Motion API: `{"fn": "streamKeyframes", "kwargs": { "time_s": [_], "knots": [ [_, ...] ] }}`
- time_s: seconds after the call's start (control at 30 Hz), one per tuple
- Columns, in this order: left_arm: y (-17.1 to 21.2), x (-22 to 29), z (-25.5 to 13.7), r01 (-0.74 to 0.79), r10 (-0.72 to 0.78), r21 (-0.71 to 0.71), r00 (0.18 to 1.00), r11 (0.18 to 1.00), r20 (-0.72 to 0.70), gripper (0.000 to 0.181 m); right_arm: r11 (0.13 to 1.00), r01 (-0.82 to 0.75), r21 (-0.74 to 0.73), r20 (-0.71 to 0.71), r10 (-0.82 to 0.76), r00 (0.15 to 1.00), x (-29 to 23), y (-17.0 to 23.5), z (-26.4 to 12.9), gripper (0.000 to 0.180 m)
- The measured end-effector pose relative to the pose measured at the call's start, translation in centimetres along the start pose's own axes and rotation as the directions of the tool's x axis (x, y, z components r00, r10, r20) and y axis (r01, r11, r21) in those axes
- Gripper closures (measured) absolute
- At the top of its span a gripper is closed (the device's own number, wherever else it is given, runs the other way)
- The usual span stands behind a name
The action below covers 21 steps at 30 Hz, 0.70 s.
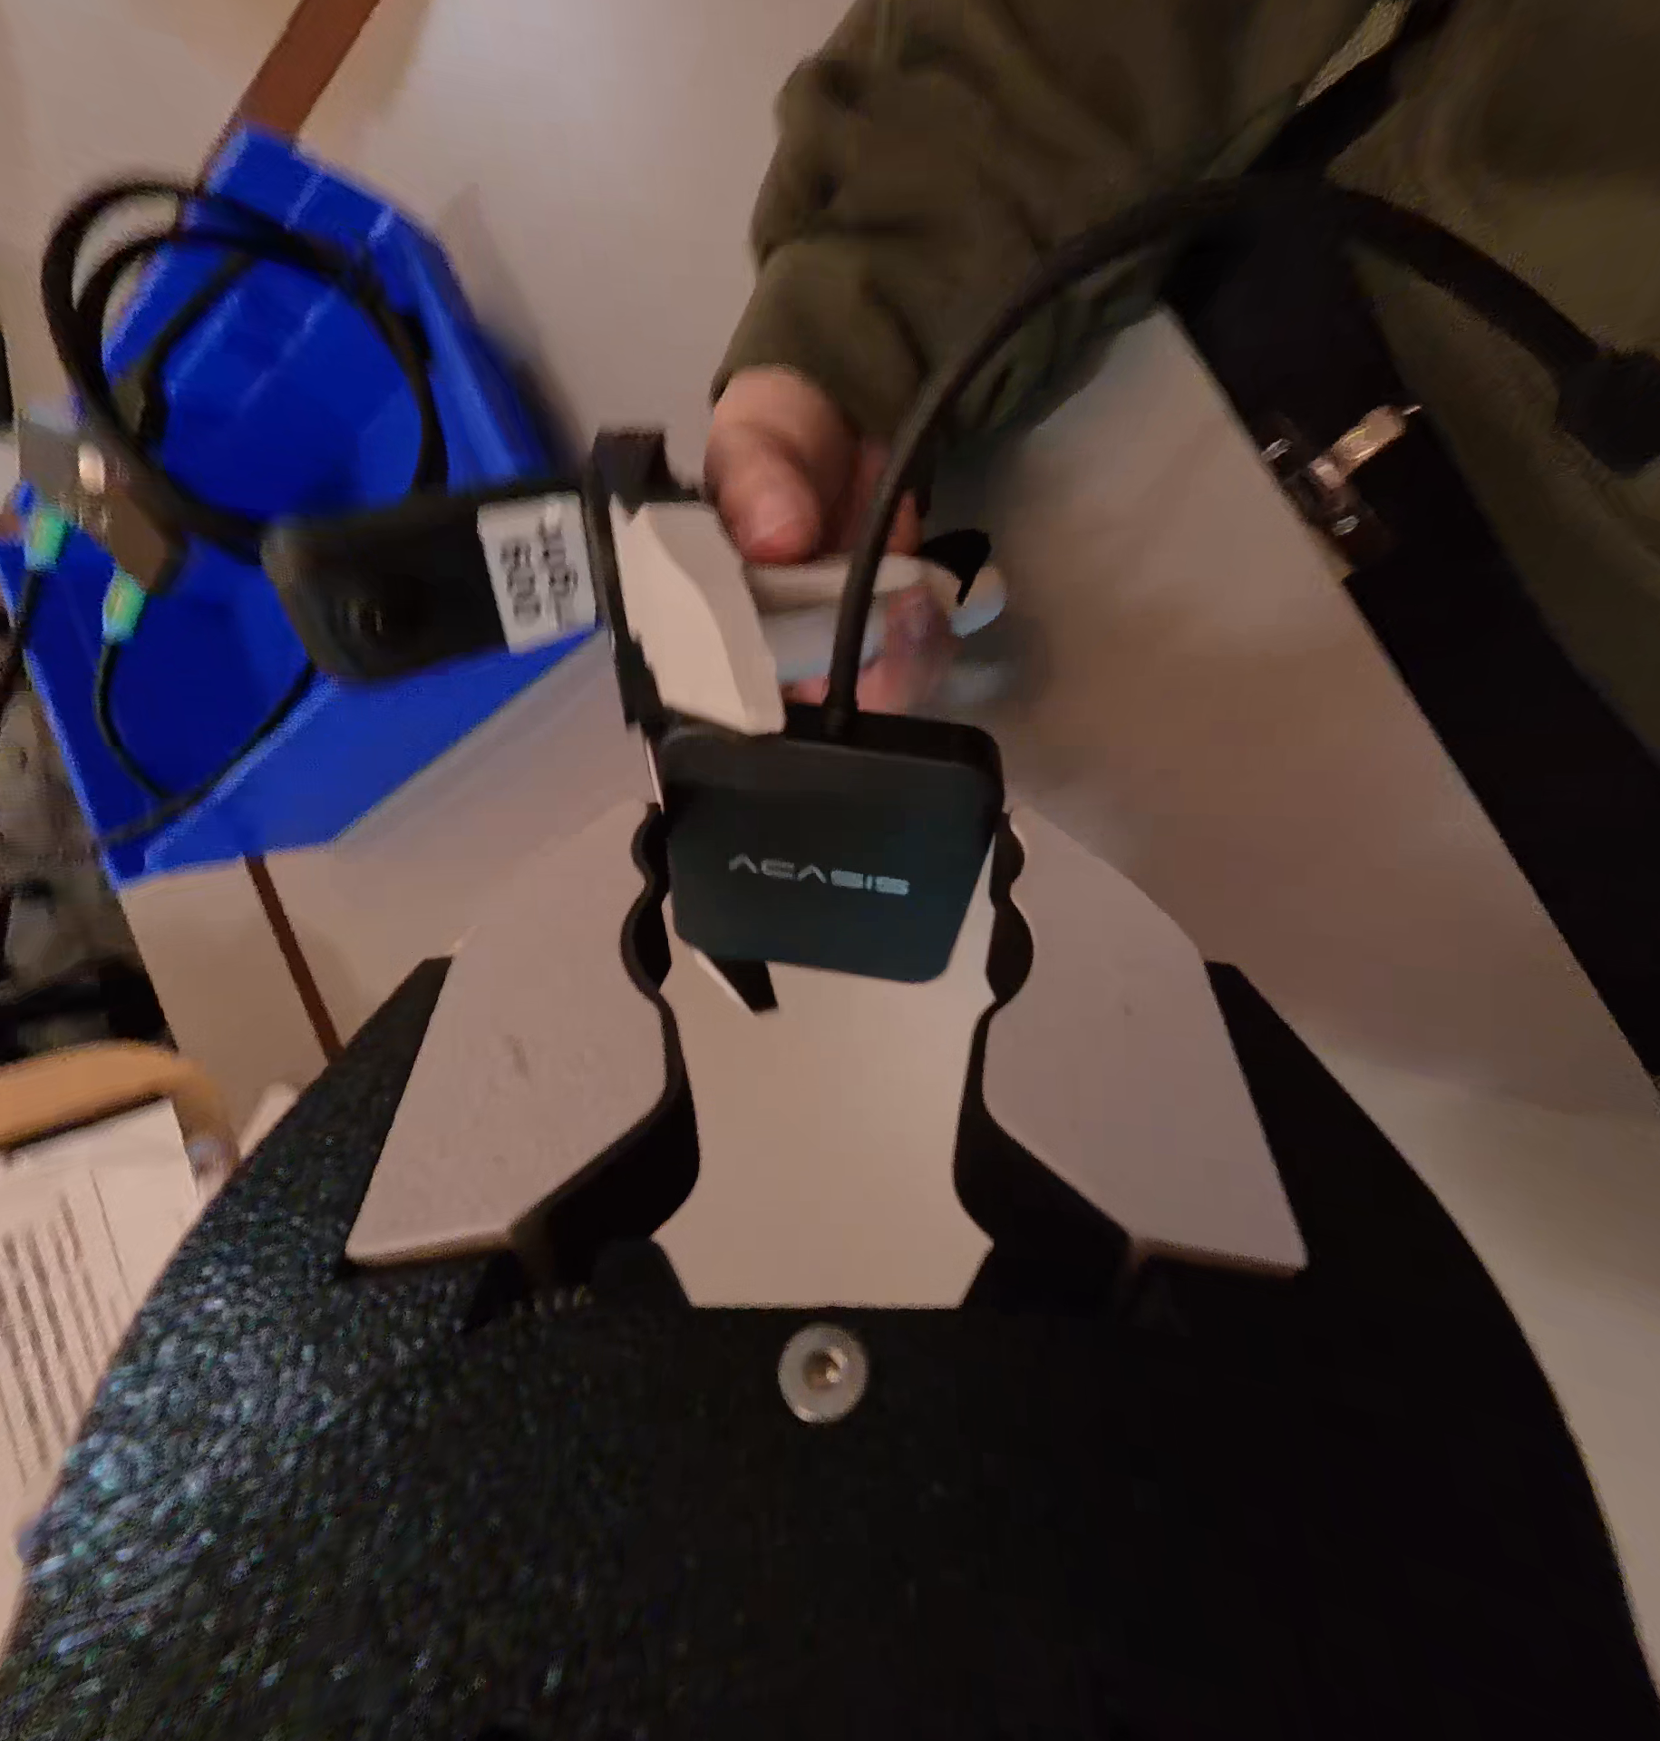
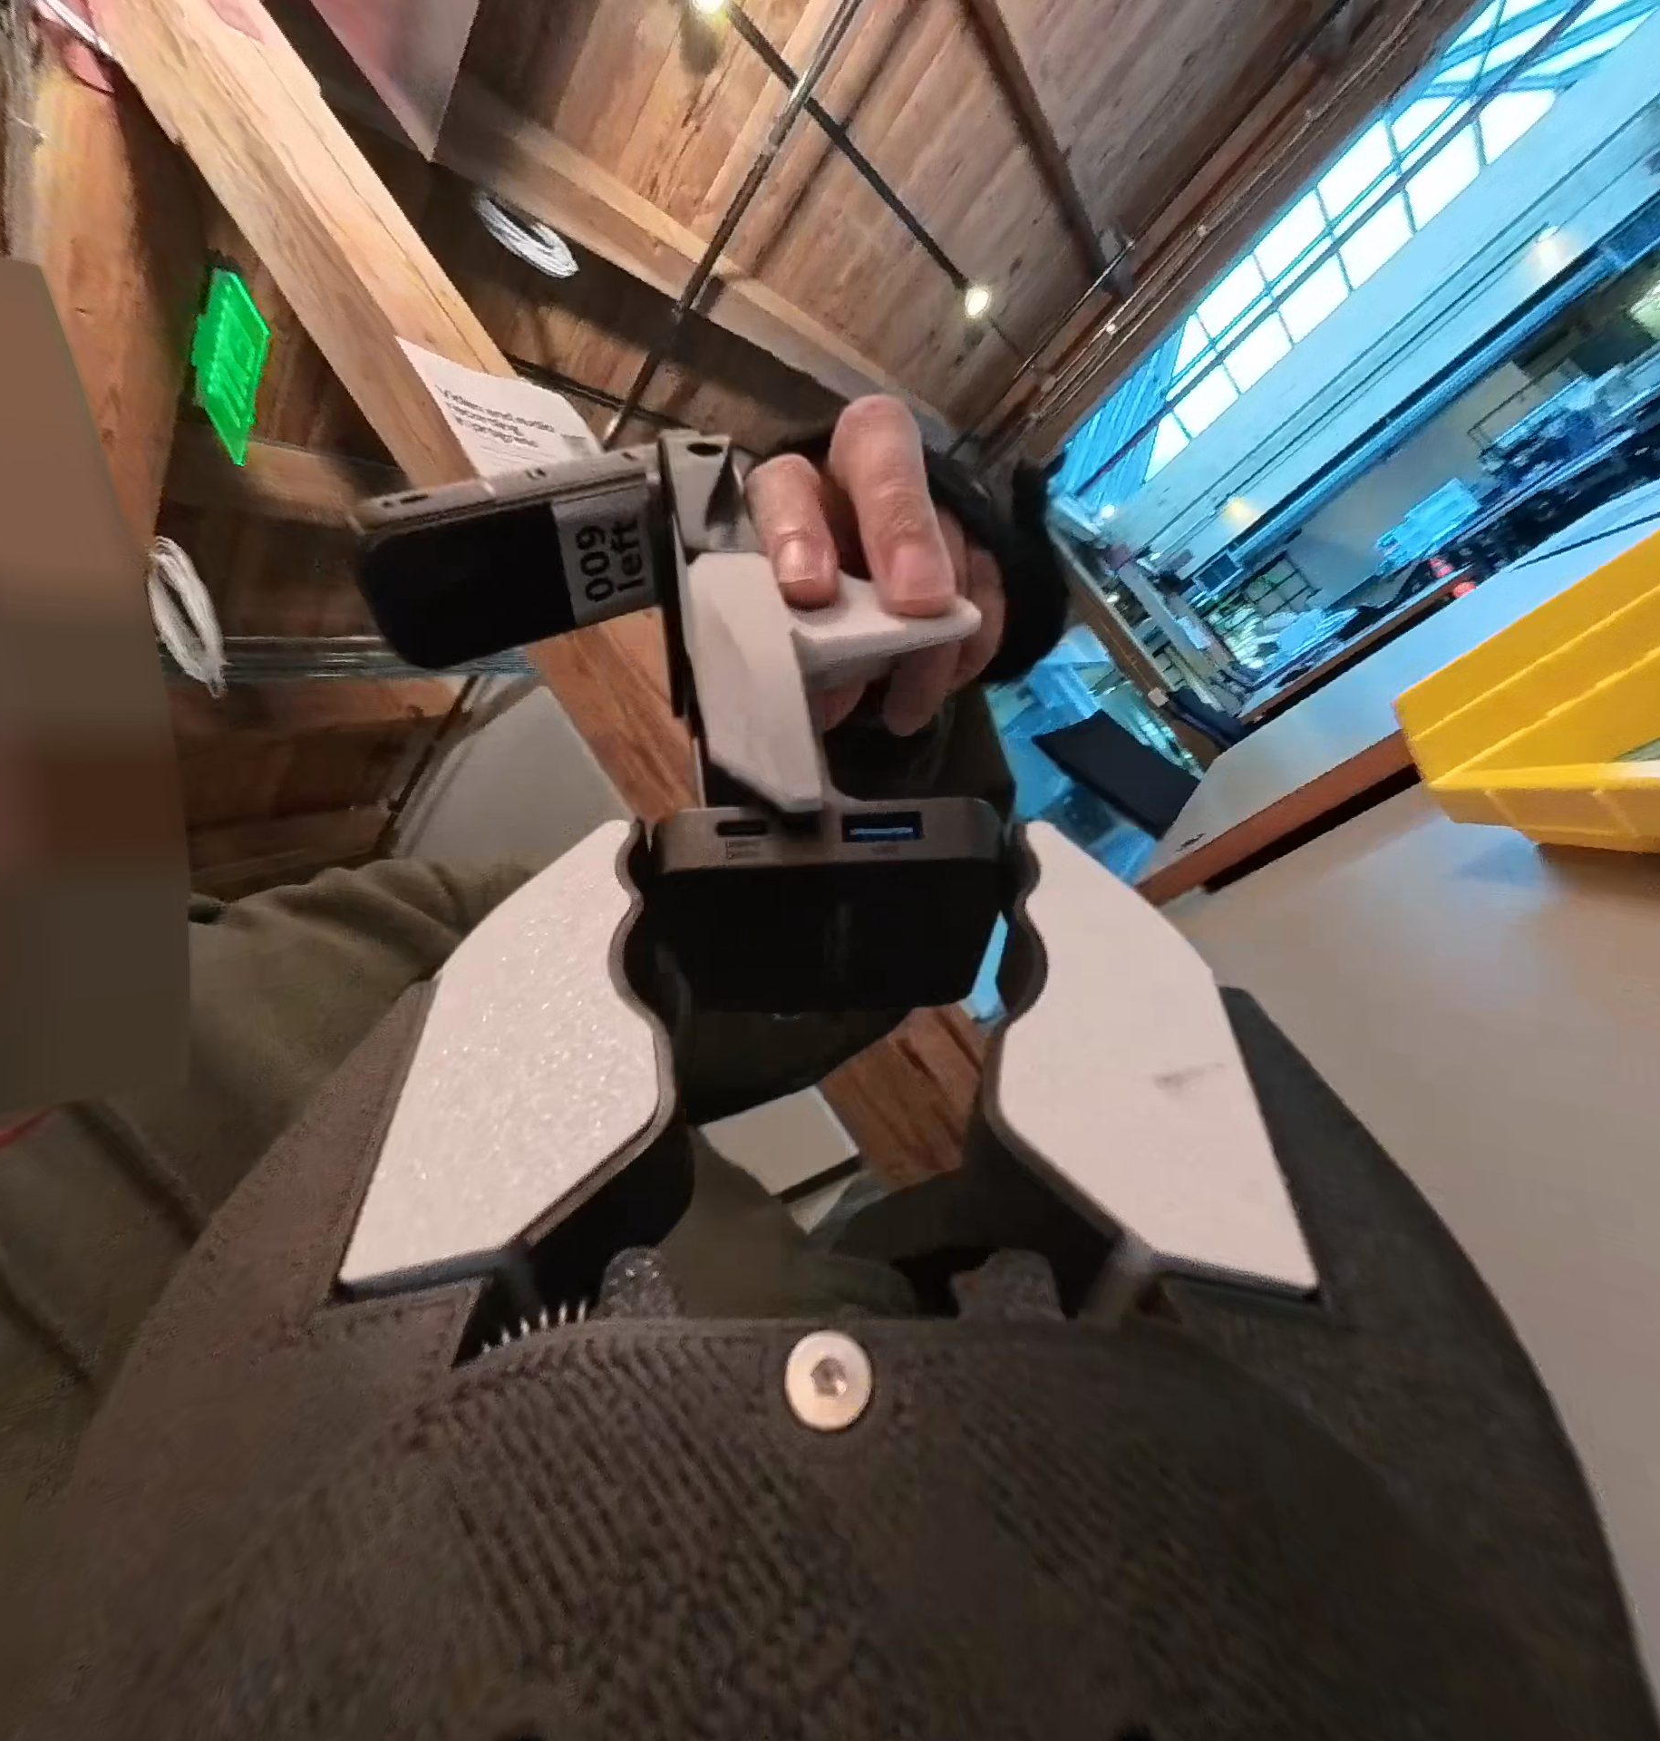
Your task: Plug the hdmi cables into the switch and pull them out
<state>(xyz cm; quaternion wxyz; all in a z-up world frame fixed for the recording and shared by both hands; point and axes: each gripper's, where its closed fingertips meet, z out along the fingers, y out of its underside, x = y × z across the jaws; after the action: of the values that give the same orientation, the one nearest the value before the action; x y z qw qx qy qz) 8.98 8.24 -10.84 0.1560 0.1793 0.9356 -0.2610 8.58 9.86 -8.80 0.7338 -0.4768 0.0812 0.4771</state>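
Note:
A black square switch (image 1: 807, 857) hangs in the air above the table. My left gripper (image 1: 826, 838) is shut on its two side edges, logo face towards the camera. A thin black cable (image 1: 948, 424) leaves its far edge and arcs up to the right. The right wrist view shows the switch (image 2: 816, 914) from the opposite side, port edge away from me, between the tips of my right gripper (image 2: 824, 886), which touch both sides. Each gripper shows side-on in the other's view, one finger (image 1: 703, 641) (image 2: 760, 725) resting on the switch's far edge.
A blue bin (image 1: 270, 471) with coiled black cables stands at the left on the white table (image 1: 1184, 754). A thick black cable (image 1: 1513, 301) hangs at the right by the person's olive sleeve (image 1: 995, 188). A yellow bin (image 2: 1560, 716) stands at the right. Papers (image 1: 53, 1300) lie at lower left.

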Motion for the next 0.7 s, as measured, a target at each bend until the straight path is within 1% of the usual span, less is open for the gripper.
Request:
{"fn": "streamKeyframes", "kwargs": {
  "time_s": [0.03, 0.07, 0.1, 0.13, 0.17, 0.2, 0.23, 0.3, 0.33, 0.37, 0.43, 0.47, 0.5, 0.53, 0.6, 0.63, 0.7],
  "knots": [
    [0.8, -0.7, -0.1, 0.071, -0.069, -0.038, 0.997, 0.997, 0.045, 0.113, 0.999, 0.044, 0.002, -0.04, -0.044, 0.998, 0.4, -0.5, -0.2, 0.108],
    [1.6, -1.9, -0.5, 0.164, -0.156, -0.056, 0.979, 0.985, 0.129, 0.105, 0.995, 0.095, 0.017, -0.079, -0.094, 0.992, 0.7, -1.2, -0.6, 0.108],
    [2.3, -3.2, -1.2, 0.259, -0.244, -0.042, 0.944, 0.965, 0.222, 0.099, 0.989, 0.143, 0.047, -0.12, -0.136, 0.983, 0.9, -2.2, -1.1, 0.108],
    [2.8, -4.0, -1.9, 0.345, -0.333, 0.009, 0.899, 0.939, 0.286, 0.102, 0.978, 0.192, 0.076, -0.149, -0.18, 0.972, 0.8, -3.3, -1.7, 0.108],
    [2.8, -4.4, -2.4, 0.428, -0.436, 0.099, 0.844, 0.898, 0.313, 0.1, 0.956, 0.266, 0.12, -0.168, -0.244, 0.955, 0.3, -4.6, -2.4, 0.108],
    [2.5, -4.6, -2.7, 0.507, -0.55, 0.213, 0.779, 0.835, 0.302, 0.096, 0.925, 0.34, 0.169, -0.191, -0.308, 0.932, -0.3, -5.8, -3.1, 0.108],
    [2.0, -4.6, -2.7, 0.571, -0.651, 0.323, 0.713, 0.755, 0.261, 0.096, 0.895, 0.397, 0.203, -0.188, -0.363, 0.913, -1.1, -6.6, -3.5, 0.108],
    [1.5, -4.5, -2.2, 0.646, -0.787, 0.48, 0.592, 0.593, 0.174, 0.1, 0.853, 0.46, 0.246, -0.15, -0.435, 0.888, -2.8, -7.1, -3.8, 0.108],
    [1.3, -4.6, -1.9, 0.654, -0.823, 0.542, 0.553, 0.527, 0.131, 0.103, 0.834, 0.487, 0.259, -0.162, -0.46, 0.873, -3.0, -7.4, -3.8, 0.108],
    [0.7, -4.6, -1.8, 0.644, -0.84, 0.605, 0.537, 0.468, 0.079, 0.11, 0.819, 0.508, 0.266, -0.151, -0.485, 0.861, -3.3, -7.2, -3.7, 0.108],
    [-0.3, -4.6, -1.5, 0.619, -0.851, 0.691, 0.526, 0.374, -0.01, 0.114, 0.82, 0.502, 0.276, -0.111, -0.492, 0.864, -3.7, -6.6, -3.1, 0.108],
    [-0.7, -4.4, -1.1, 0.612, -0.844, 0.704, 0.536, 0.36, -0.034, 0.113, 0.815, 0.501, 0.29, -0.114, -0.491, 0.864, -3.6, -6.5, -2.9, 0.107],
    [-0.9, -4.1, -0.7, 0.605, -0.829, 0.705, 0.558, 0.37, -0.043, 0.114, 0.81, 0.496, 0.313, -0.097, -0.492, 0.865, -3.8, -6.4, -2.9, 0.108],
    [-1.1, -3.9, -0.4, 0.589, -0.816, 0.709, 0.577, 0.387, -0.034, 0.112, 0.812, 0.486, 0.324, -0.078, -0.489, 0.869, -4.0, -6.3, -2.8, 0.108],
    [-1.7, -3.5, -0.2, 0.533, -0.786, 0.736, 0.618, 0.418, -0.002, 0.109, 0.809, 0.494, 0.32, -0.11, -0.486, 0.867, -3.5, -6.2, -2.6, 0.108],
    [-2.0, -3.2, 0.0, 0.516, -0.772, 0.739, 0.636, 0.433, 0.008, 0.109, 0.807, 0.5, 0.315, -0.091, -0.499, 0.862, -3.7, -5.9, -2.5, 0.108],
    [-1.9, -2.7, 1.2, 0.52, -0.759, 0.706, 0.65, 0.481, 0.038, 0.1, 0.805, 0.5, 0.319, -0.09, -0.499, 0.862, -3.7, -5.8, -2.2, 0.108]
  ]
}}
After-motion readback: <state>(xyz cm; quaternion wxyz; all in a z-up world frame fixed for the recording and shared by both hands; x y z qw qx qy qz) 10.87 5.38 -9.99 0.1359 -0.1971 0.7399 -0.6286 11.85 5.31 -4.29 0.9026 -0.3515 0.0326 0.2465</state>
